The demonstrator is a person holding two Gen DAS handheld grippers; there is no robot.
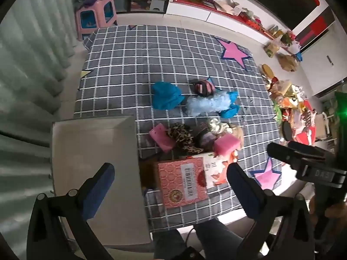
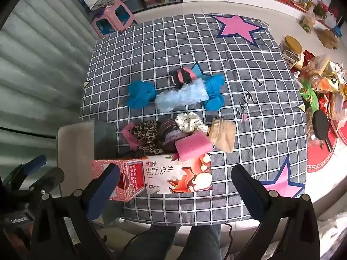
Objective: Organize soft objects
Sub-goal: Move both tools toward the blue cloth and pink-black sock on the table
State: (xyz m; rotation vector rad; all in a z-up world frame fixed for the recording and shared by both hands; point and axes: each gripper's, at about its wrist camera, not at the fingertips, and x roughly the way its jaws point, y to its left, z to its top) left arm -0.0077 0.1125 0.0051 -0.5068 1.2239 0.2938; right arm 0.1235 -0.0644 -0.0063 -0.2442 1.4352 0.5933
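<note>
Both grippers, left (image 1: 171, 186) & right (image 2: 175, 186), hang wide open w/ nothing between jaws, poised over the checked cloth (image 2: 249, 82), we judge, to start sorting the soft items (image 2: 173, 130) heaped behind the printed box (image 2: 175, 175), beside the white tray (image 1: 93, 151).
</note>
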